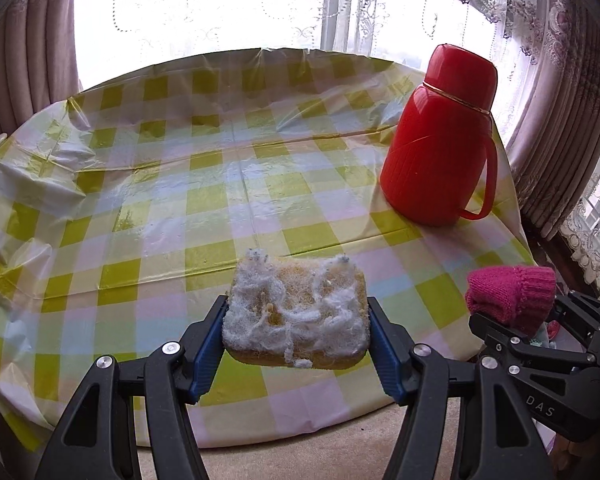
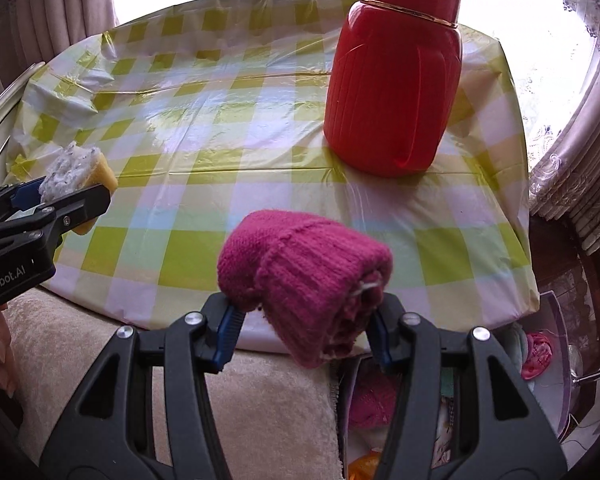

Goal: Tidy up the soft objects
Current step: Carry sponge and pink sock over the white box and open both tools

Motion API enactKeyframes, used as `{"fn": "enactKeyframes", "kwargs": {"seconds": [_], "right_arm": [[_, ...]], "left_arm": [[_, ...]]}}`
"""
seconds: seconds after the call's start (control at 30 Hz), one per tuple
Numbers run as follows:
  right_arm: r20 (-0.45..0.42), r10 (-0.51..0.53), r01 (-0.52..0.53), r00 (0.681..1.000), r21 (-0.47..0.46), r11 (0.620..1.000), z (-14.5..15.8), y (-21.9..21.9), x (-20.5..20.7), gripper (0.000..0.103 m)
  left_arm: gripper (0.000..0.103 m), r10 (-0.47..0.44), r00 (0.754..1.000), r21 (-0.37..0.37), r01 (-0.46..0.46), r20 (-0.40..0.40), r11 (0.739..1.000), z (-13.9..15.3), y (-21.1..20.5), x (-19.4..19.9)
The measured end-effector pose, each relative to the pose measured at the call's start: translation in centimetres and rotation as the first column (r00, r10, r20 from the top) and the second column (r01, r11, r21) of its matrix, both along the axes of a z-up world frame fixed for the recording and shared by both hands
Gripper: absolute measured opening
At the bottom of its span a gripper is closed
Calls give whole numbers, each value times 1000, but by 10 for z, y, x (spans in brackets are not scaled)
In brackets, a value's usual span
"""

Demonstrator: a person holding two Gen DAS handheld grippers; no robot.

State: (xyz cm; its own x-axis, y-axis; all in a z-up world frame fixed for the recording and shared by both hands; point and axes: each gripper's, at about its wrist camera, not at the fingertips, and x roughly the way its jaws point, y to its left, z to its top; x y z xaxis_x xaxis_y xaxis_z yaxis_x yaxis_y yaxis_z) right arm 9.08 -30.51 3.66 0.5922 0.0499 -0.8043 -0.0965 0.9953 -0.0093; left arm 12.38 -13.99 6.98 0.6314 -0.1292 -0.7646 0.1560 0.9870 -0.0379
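While both soft things hung above the near edge of the table, neither had yet been set down, so the sorting looked only partly done.

Farthest left, the left gripper (image 1: pixel 296 338) was clamped on a yellow sponge (image 1: pixel 296 316) with a frayed white scouring face; the blue pads pressed its two short ends, and the sponge sat level between the fingertips, clear of the checked tablecloth (image 1: pixel 180 184) ahead of and below it. From the right wrist view the same sponge (image 2: pixel 80 176) showed off to the left of the right claw, carried at much the same height.

Next, the right gripper (image 2: pixel 304 328) was closed on a rolled magenta knitted sock (image 2: pixel 304 268), which bulged up and forward out of the jaws, its ribbed cuff toward the right finger. From the left wrist view that sock (image 1: pixel 512 294) rode just to the right of the left claw.

Beyond the right claw and slightly to its right stood a red thermos jug (image 2: pixel 396 72), upright on the cloth and well apart from both loads.

Below and to the right of the right claw, a clear bin (image 2: pixel 556 360) held more pink and patterned soft items, so further pieces probably awaited handling. Both held pieces still needed a resting place; which spot was meant could not be told.
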Motion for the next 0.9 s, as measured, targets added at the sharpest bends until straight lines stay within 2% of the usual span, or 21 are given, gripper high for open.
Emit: {"fn": "enactKeyframes", "kwargs": {"seconds": [0.27,0.5,0.9], "right_arm": [[9,-88,88,996,-16,996,13,-43,-34,57],[17,-165,165,986,-39,986,26,-92,-70,57],[-16,-373,372,928,-12,928,19,-195,-129,57]], "left_arm": [[65,-104,995,-37,104,-2,994,5,-41,-29],[65,-202,979,-85,200,-11,976,10,-80,-53],[65,-344,938,-115,336,-52,935,4,-147,-83]]}}
